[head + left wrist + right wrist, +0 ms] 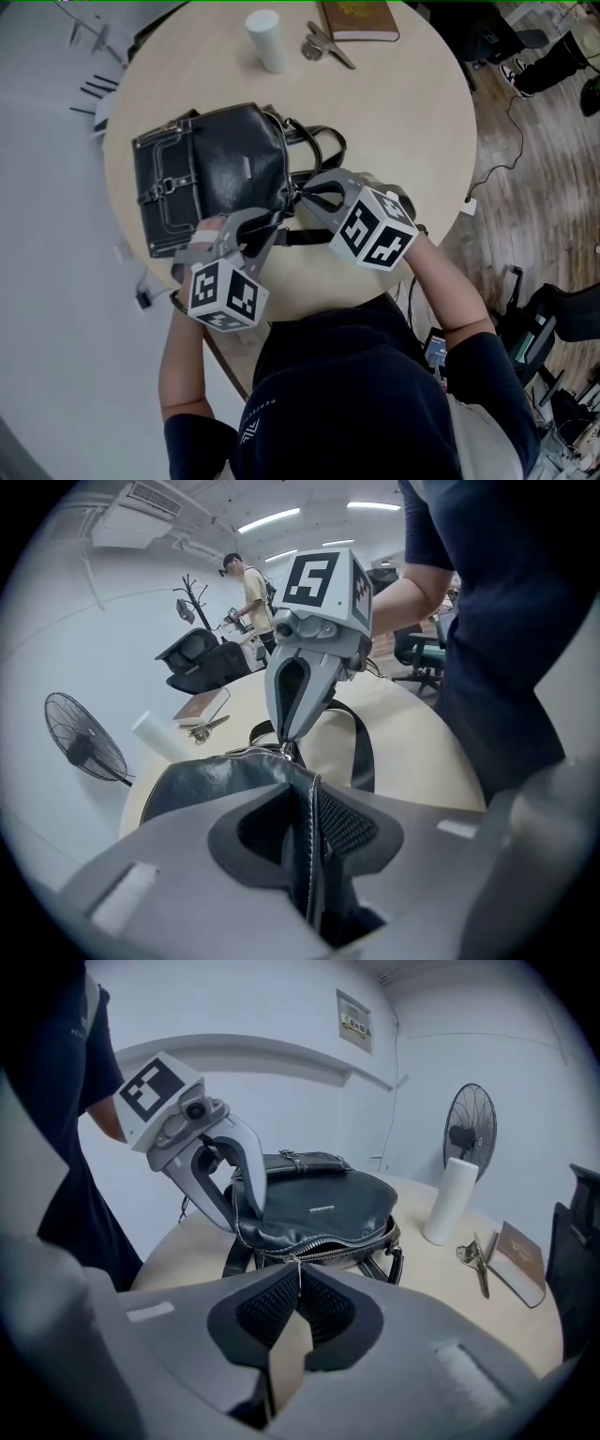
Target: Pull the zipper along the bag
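Head view: one black leather handbag (216,173) lies left-centre on the round beige table (403,122). It looks soft and light, and would likely slide or buckle unless anchored. Left gripper view: left gripper (311,822) is clamped on the bag's near rim seam, a decent anchor. Right gripper view: right gripper (298,1302) is nipped tight on the one small metal zipper pull (296,1262). The tab is thin and probably slippery, best held near its base.

Round, pale wooden table (412,122) before me, seen from above. Directly on it: a black handbag (211,173) lying flat near my edge; at the far side, a white cylinder (266,39) standing upright, a metal hand tool (325,45) just beside it, then a brown book (359,19).
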The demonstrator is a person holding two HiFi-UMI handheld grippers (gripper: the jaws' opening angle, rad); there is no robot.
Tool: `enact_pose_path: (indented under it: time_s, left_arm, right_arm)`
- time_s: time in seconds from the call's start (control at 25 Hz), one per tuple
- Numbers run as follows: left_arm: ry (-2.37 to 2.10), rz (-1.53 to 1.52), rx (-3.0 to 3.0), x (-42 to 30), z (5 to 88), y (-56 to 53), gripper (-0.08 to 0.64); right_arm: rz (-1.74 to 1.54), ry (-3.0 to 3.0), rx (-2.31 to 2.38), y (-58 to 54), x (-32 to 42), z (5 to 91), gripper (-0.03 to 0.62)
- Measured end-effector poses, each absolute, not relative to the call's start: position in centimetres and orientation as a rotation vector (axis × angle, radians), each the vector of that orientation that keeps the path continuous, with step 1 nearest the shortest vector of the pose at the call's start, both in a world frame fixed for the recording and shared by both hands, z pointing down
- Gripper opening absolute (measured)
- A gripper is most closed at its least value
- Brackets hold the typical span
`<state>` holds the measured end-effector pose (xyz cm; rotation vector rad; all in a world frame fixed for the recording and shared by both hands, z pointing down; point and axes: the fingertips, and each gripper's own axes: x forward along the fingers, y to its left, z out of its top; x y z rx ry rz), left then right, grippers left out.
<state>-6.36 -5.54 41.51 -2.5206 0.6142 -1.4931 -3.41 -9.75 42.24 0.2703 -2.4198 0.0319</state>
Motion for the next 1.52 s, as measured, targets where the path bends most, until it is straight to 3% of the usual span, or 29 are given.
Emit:
enact_pose_path:
  time_s: [1.52]
  left_arm:
    - [0.536, -1.470, -2.283, -5.8, 42.5, -3.6, 0.097]
  right_arm:
    - [-0.039, -2.366, 0.258, -8.8, -4.2, 43.1, 0.014]
